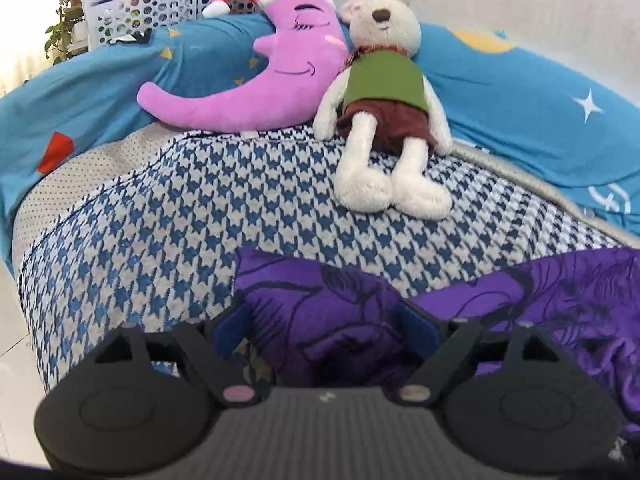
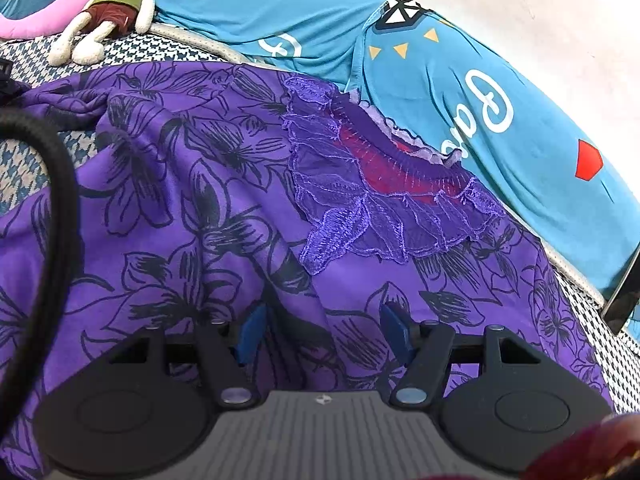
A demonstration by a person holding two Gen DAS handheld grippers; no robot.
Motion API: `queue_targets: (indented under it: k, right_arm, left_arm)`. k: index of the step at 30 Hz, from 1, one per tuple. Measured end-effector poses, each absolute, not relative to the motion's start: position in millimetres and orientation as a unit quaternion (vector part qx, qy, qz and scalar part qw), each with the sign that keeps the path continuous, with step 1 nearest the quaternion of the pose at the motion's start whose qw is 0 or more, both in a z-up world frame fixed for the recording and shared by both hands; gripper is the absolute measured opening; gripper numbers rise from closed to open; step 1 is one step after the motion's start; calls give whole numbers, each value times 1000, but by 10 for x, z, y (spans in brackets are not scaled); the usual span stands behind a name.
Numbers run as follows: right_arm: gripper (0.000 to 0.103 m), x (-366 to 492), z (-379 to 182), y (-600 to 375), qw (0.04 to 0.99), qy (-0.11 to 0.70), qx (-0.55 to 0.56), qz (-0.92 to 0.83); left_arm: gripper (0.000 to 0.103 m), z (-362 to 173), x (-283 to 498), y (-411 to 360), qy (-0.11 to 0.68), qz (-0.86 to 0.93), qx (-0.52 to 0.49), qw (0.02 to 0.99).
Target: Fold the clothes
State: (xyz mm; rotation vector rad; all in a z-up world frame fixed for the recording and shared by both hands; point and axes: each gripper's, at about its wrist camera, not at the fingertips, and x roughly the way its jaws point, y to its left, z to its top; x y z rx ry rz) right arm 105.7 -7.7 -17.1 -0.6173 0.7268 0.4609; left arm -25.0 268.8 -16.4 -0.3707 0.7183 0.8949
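A bed covered in a houndstooth blanket [image 1: 168, 208] fills both views, ringed at the back by a blue quilt [image 2: 328, 12] printed with stars and letters. Spread across the blanket lies the purple floral garment [image 2: 192, 184]. Only the right wrist view shows its lace-trimmed neckline [image 2: 384, 184] with a red lining, lying up near the quilt; the left wrist view catches just a rumpled edge of the cloth.

The left wrist view alone shows a white perforated laundry basket [image 1: 152, 0] behind the quilt. A pink moon pillow [image 1: 256, 80] and a plush rabbit [image 1: 384, 92] rest at the head of the bed, well apart from the garment.

The left gripper [image 1: 320, 324] has its jaws spread wide over the garment's edge, gripping nothing. The right gripper [image 2: 324, 332] is likewise parted, straddling a raised fold. A black cable [image 2: 60, 184] loops across the right view's left side.
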Motion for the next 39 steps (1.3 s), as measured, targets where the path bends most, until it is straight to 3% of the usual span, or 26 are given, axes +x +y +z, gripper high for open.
queue_targets:
  k: [1,3,5,8,15,20,26,39]
  right_arm:
    - [63,1056,-173,-74,863,346,-296,220]
    - [63,1053,-175,-68,862,345,-298,221]
    - [63,1054,-175,-71,862,345,-297,221]
    - [63,1046,-168,-74,863,344,-297,221]
    - [63,1044,-157,-74,863,343,-297,220]
    - [63,1031,-140,-88,864,343,-296,219]
    - [63,1038,-122,-126,866,347,-291,214]
    - [63,1017,-72,-150,871,343,-277,216]
  left_arm:
    - [71,-181,-254,2696,339,421,-175,823]
    - [45,-201,-284,2709,340,420,-182,822]
    - [30,-176,-335,2729,330,422,-190,823]
    - [24,-35,-469,2719,287,445,-185,828]
    - [25,263,-872,2706,229,506,-218,802]
    - [32,323,-1160,2800,222,539,-251,772]
    - [50,467,-1373,2912,199,548,-274,765]
    - [62,311,-1472,3396,242,531,-333,741]
